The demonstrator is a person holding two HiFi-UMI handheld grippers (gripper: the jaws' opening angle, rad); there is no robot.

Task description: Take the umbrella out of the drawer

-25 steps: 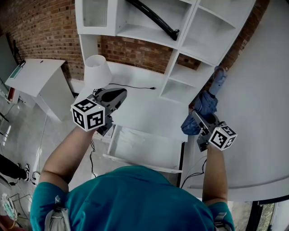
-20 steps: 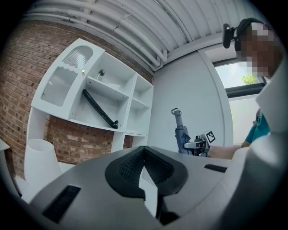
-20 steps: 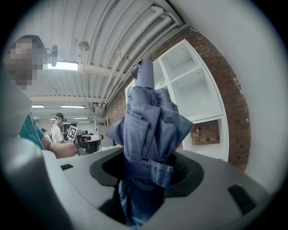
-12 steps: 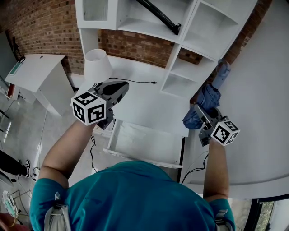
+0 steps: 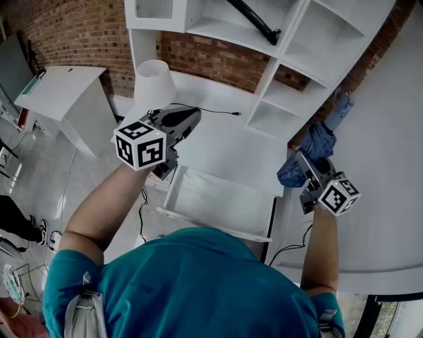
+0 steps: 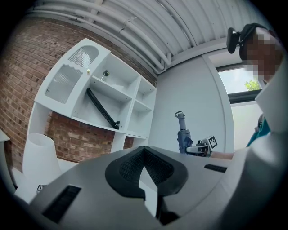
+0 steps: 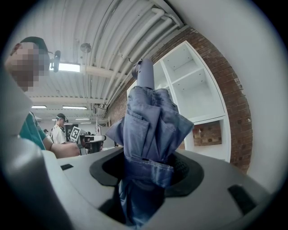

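Note:
A folded blue umbrella [image 5: 317, 145] stands upright beside the white wall, handle [image 5: 342, 104] at the far end. My right gripper [image 5: 305, 165] is shut on its lower cloth part; in the right gripper view the umbrella [image 7: 150, 134] fills the space between the jaws of the right gripper [image 7: 146, 173]. The white drawer [image 5: 198, 221] hangs pulled open below the desk, with nothing showing inside. My left gripper [image 5: 188, 122] hovers level above the drawer's left end, shut and holding nothing. From the left gripper view [image 6: 144, 168] the umbrella [image 6: 183, 137] shows far right.
A white lampshade [image 5: 153, 82] and a black cable [image 5: 205, 109] sit on the desk top [image 5: 225, 148]. White shelves above hold a long black object [image 5: 254, 16]. A white side table [image 5: 63, 92] stands left. The curved white wall [image 5: 390, 171] is right. A person [image 7: 58, 128] stands far behind.
The head view has drifted, so everything sits a little further right in the picture. Both grippers and the umbrella keep their places.

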